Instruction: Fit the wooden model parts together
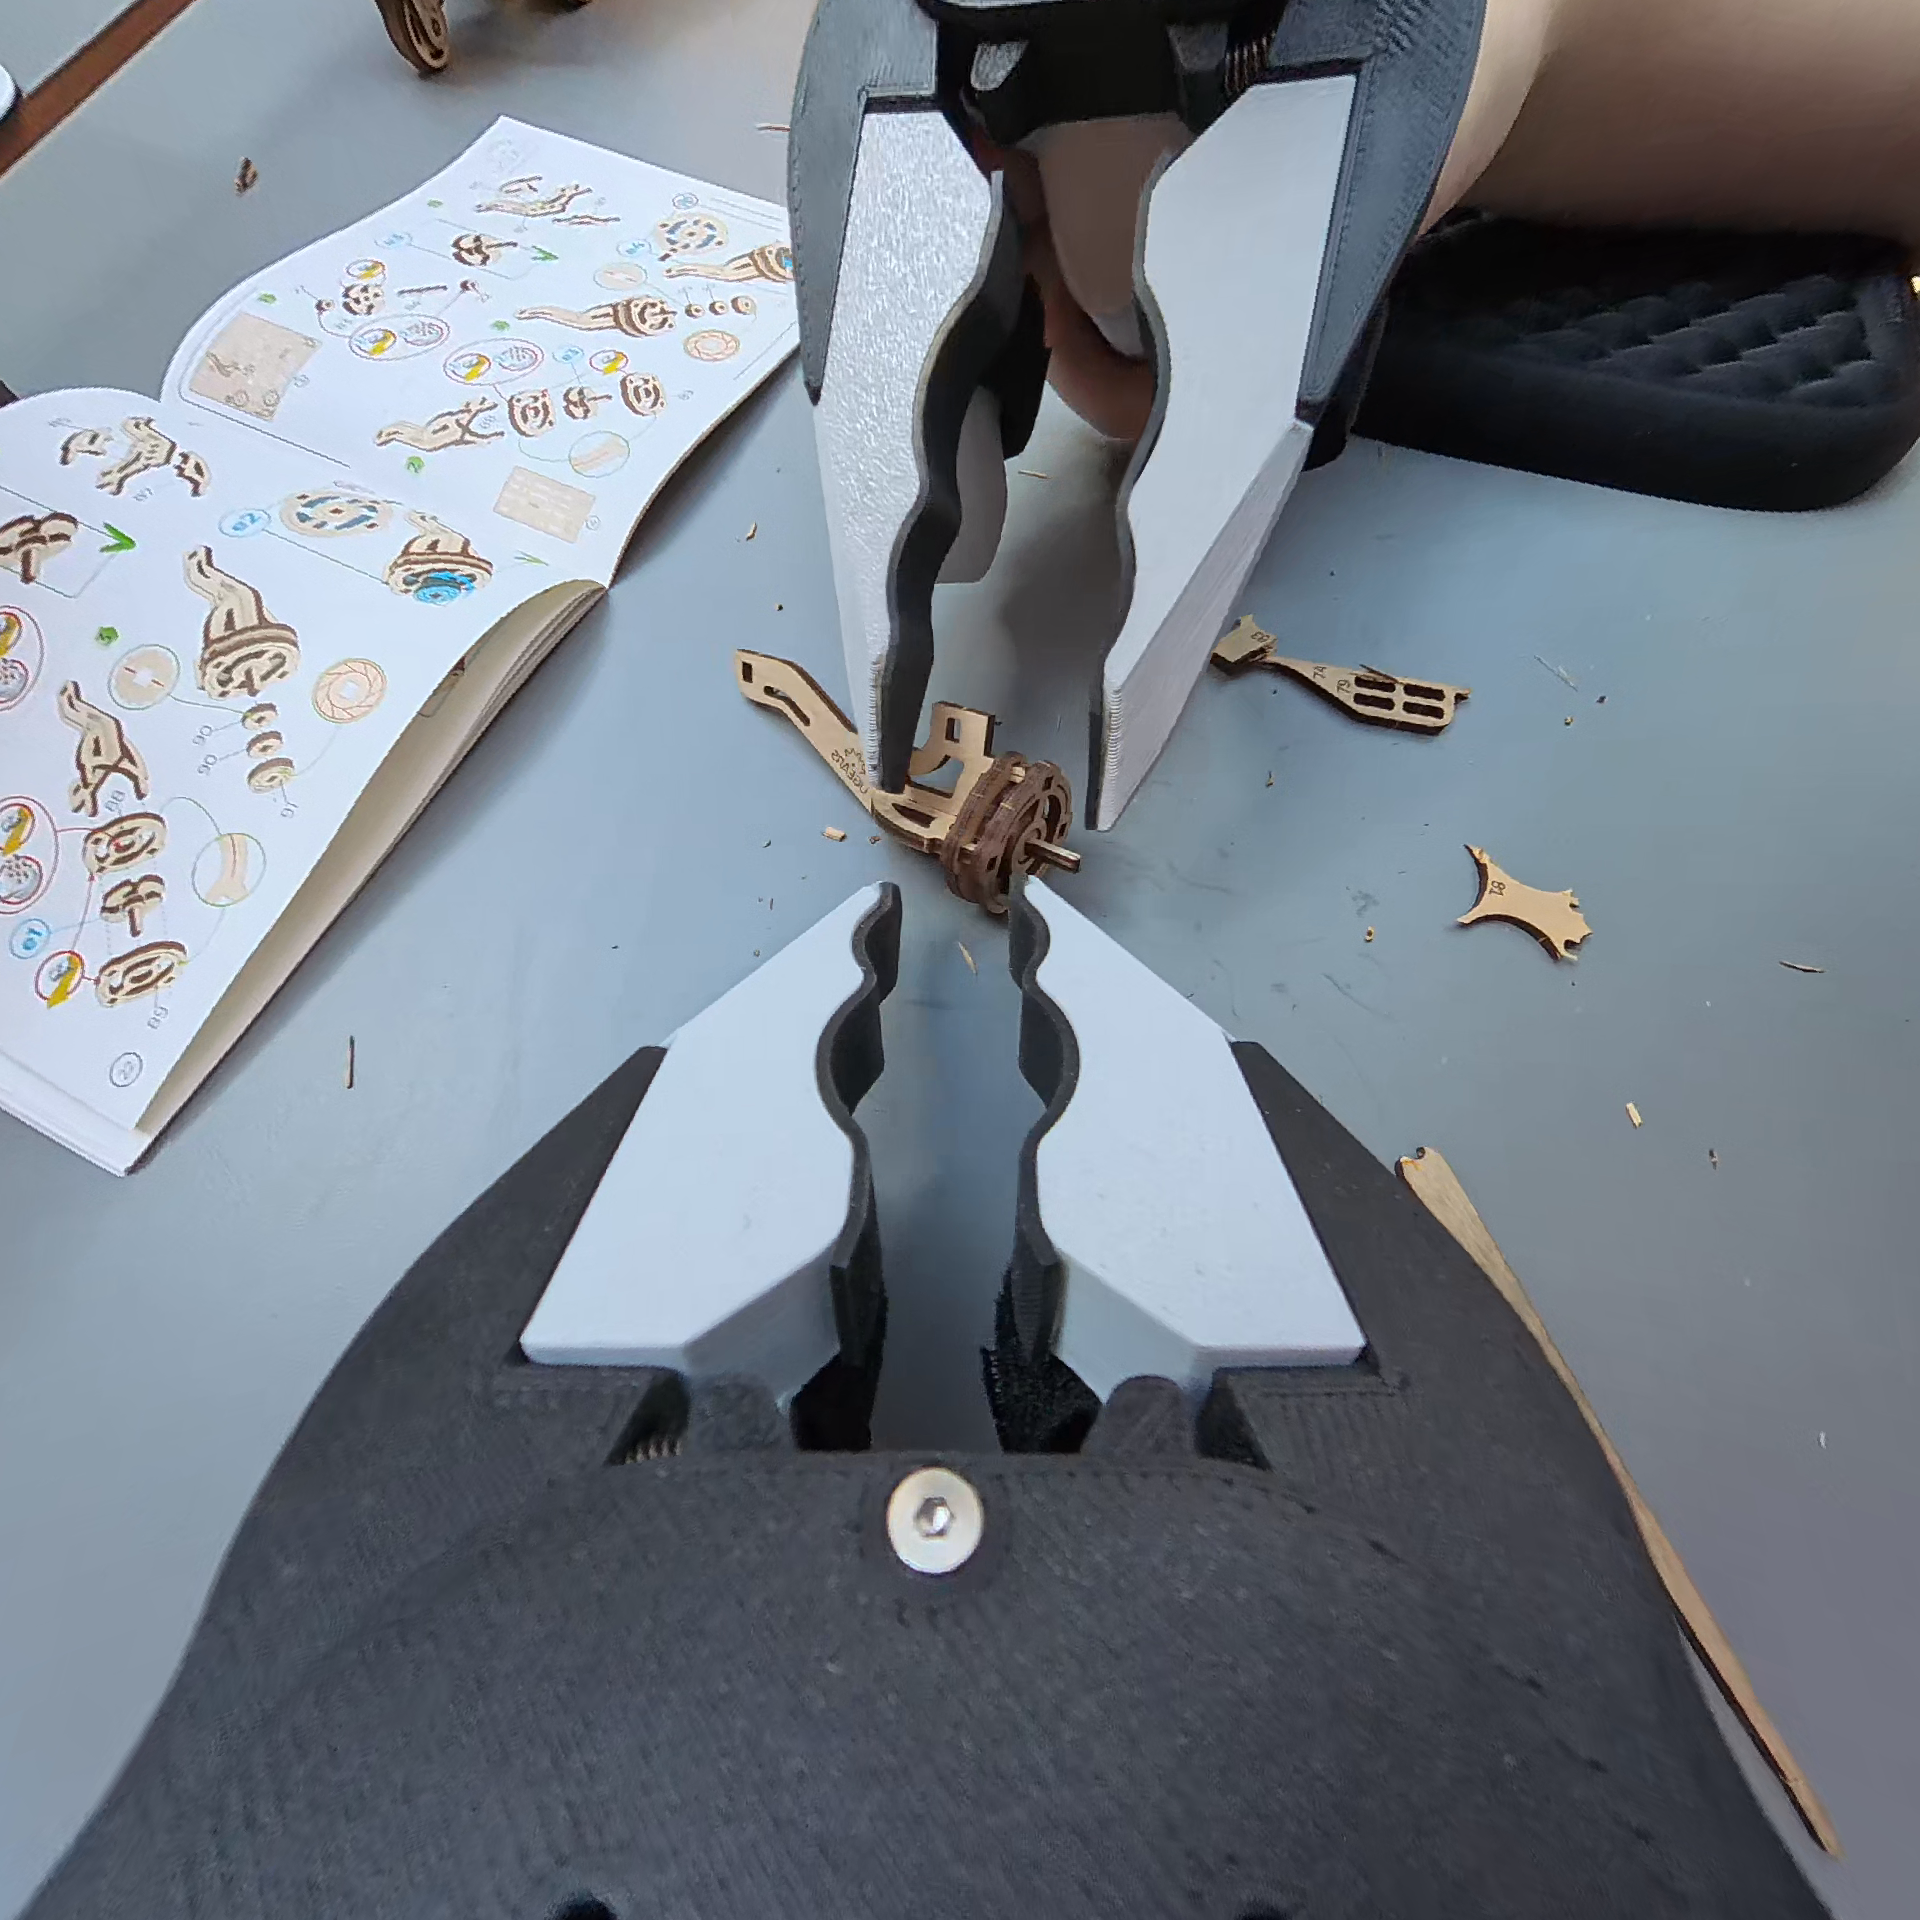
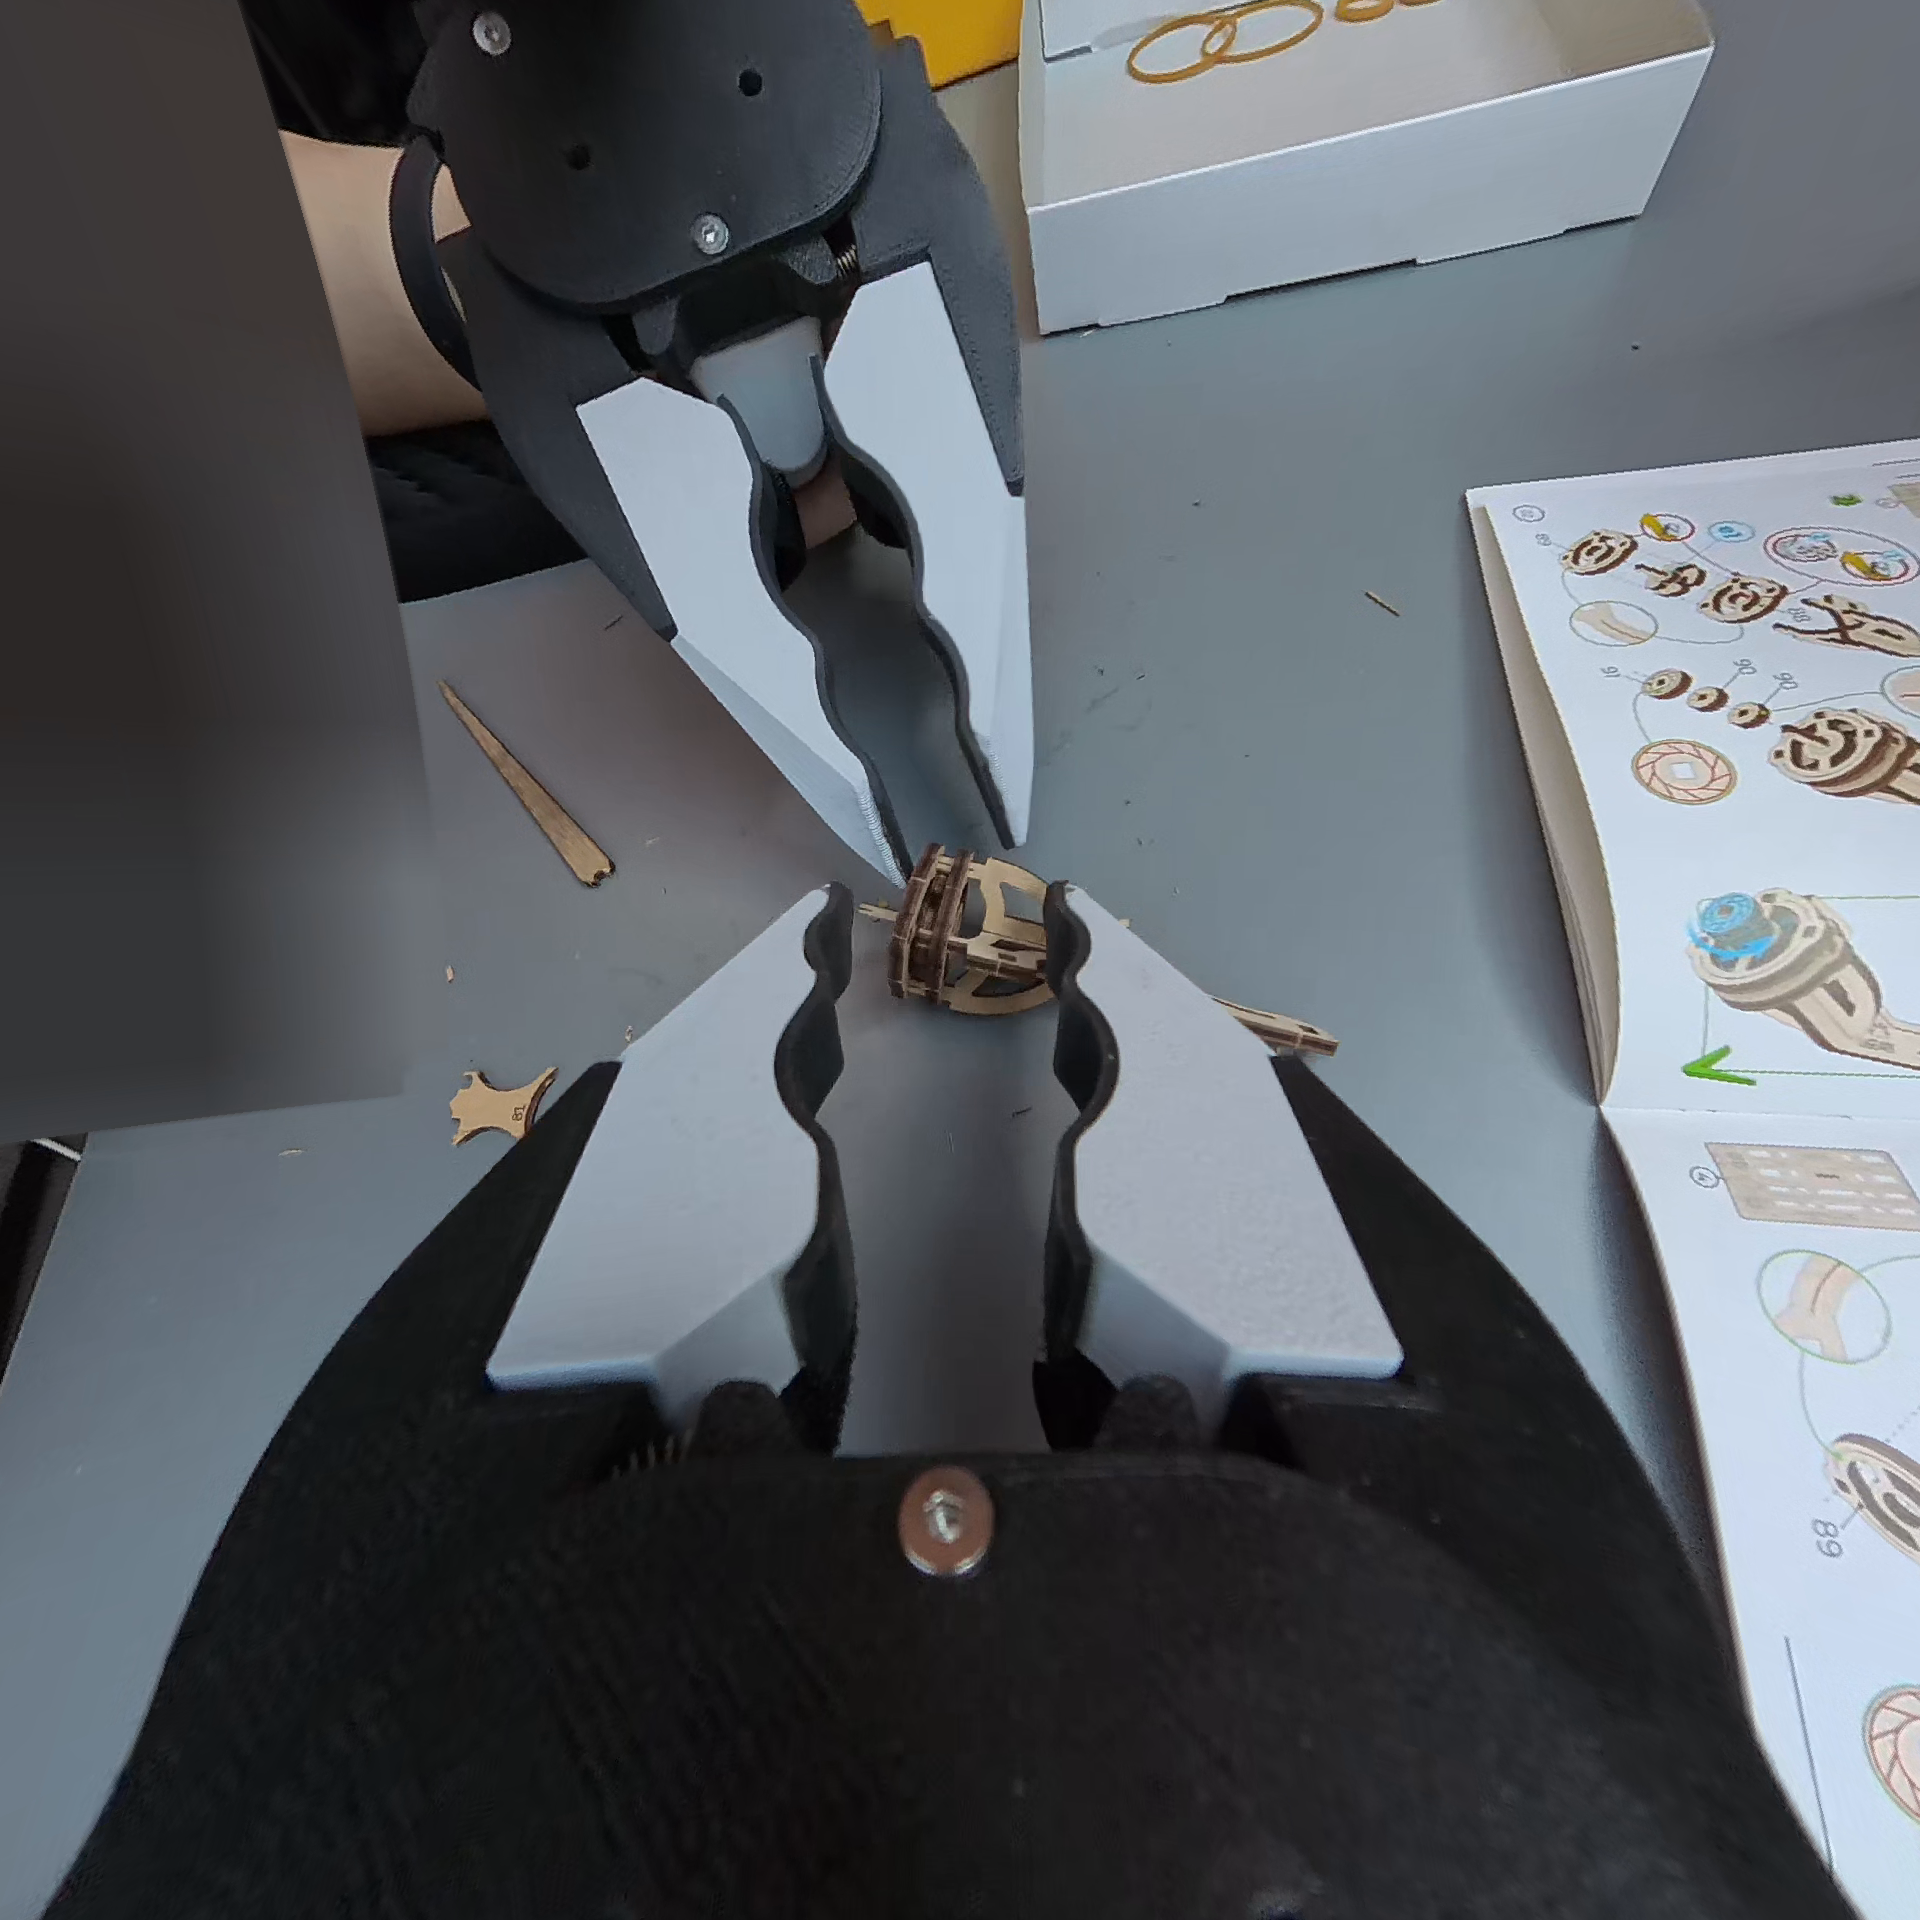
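A small wooden assembly lies on the grey table: a dark slotted wheel on a pin, joined to a pale curved arm. My right gripper is open and straddles the assembly. One fingertip touches the pale frame and the other stands just clear of the wheel. My left gripper is open and empty, facing it from the opposite side with its tips right at the wheel. Each gripper also shows in the other's view: the right in the left wrist view, the left in the right wrist view.
An open instruction booklet lies beside the work spot. Loose wooden offcuts and a thin wooden stick lie around. A white box holds rubber bands. A black padded cushion supports a person's arm. The grippers are tip to tip, or close to it. The thin wooden stick is about 12 centimeters from both grippers' fingertips.
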A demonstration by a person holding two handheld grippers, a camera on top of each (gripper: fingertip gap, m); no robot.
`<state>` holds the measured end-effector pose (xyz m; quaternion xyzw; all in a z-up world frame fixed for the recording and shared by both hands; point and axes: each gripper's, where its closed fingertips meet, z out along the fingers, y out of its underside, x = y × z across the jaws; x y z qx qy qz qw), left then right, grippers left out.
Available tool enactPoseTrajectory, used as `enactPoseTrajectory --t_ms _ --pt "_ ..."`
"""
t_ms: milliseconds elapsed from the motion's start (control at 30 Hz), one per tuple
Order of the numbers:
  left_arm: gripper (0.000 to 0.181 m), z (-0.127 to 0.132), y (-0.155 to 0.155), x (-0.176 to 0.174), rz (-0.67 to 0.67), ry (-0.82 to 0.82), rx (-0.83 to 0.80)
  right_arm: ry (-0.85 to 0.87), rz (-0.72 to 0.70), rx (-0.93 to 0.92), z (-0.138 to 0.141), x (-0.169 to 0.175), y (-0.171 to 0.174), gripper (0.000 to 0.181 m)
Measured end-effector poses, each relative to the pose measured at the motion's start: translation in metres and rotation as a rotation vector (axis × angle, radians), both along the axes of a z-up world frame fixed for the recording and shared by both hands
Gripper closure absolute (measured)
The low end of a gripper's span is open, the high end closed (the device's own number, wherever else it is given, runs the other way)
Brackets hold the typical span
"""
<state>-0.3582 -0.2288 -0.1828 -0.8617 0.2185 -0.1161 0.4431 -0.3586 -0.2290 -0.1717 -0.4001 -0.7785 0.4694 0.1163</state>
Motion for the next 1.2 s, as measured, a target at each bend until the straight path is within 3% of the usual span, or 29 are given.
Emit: enactPoseTrajectory --t_ms 33,400,1200 --pt "0.162 -0.001 0.000 0.000 0.002 0.005 -0.001 0.007 0.001 0.009 -0.001 0.001 0.000 0.145" --pt "0.161 0.003 0.005 0.004 -0.020 -0.008 0.018 -0.047 -0.167 0.039 0.000 0.007 0.017 0.146" --pt "0.160 0.006 0.008 0.006 -0.055 -0.036 0.018 -0.067 -0.124 0.023 -0.005 0.006 0.015 0.156"
